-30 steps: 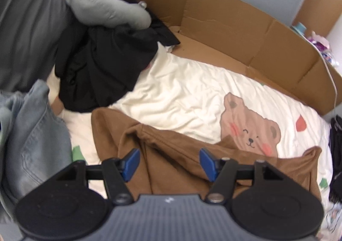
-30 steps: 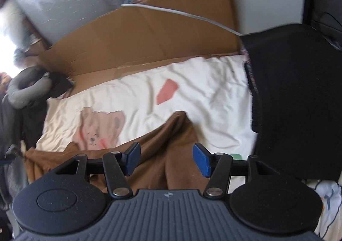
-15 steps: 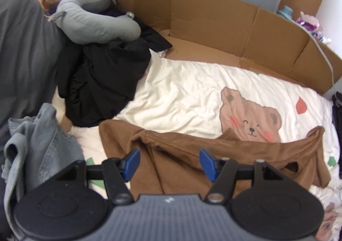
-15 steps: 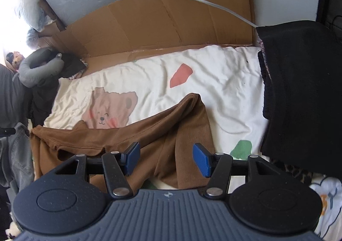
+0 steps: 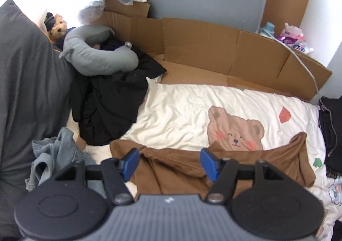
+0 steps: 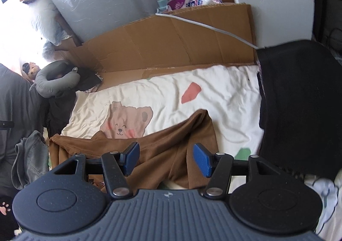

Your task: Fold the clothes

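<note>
Rising away from the brown garment point(image 5: 183, 168) at frame bottom, both the left gripper point(image 5: 168, 163) and right gripper point(image 6: 165, 158) hang half-open and empty, suggesting repositioning before another fold.

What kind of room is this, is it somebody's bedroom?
Most likely a bedroom. A cream bedsheet with a cartoon bear print covers a bed, a grey U-shaped neck pillow and a small teddy bear toy sit at one end, and a brown garment lies spread out for folding.
</note>
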The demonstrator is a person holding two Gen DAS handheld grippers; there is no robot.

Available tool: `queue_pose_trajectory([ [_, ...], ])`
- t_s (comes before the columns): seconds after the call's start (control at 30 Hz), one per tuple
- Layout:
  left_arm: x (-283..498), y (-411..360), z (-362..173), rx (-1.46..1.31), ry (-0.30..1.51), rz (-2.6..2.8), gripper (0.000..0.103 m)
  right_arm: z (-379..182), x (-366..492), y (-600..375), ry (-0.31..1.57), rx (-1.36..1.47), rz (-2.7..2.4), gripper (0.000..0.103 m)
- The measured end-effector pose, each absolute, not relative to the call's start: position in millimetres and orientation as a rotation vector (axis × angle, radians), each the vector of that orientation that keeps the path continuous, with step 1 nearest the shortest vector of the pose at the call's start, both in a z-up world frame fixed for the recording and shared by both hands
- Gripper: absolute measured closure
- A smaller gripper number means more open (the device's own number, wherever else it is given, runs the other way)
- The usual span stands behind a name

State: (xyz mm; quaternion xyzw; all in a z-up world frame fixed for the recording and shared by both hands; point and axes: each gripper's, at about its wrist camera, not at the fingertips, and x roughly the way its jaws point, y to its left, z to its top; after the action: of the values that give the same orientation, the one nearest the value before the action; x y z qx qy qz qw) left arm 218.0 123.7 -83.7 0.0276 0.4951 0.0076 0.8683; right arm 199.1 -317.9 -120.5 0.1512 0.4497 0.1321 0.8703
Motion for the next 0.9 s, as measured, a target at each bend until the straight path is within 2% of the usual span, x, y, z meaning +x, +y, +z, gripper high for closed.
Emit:
queue_pose_trajectory([
  [0.13, 213.1, 121.4, -67.4, 0.071, 1.079, 0.028, 0.037, -103.5, 192.9, -318.6, 0.947, 0.284, 0.291, 0.038],
  [0.2, 213.3, 123.3, -61.6, 0.059, 1.106, 0.033, 0.037, -93.4, 193.9, -317.4, 0.942, 0.242, 0.297, 0.032],
  [0.47, 223.6, 116.6, -58.5, 0.213, 1.108, -0.020, 0.037, -98.2, 207.3, -308.9, 0.919, 0.124, 0.372, 0.031],
  [0.9, 244.5, 105.0, -175.6, 0.554, 1.101, -0.141, 0.039, -165.0, 242.9, -241.9, 0.950, -0.213, 0.606, 0.033],
])
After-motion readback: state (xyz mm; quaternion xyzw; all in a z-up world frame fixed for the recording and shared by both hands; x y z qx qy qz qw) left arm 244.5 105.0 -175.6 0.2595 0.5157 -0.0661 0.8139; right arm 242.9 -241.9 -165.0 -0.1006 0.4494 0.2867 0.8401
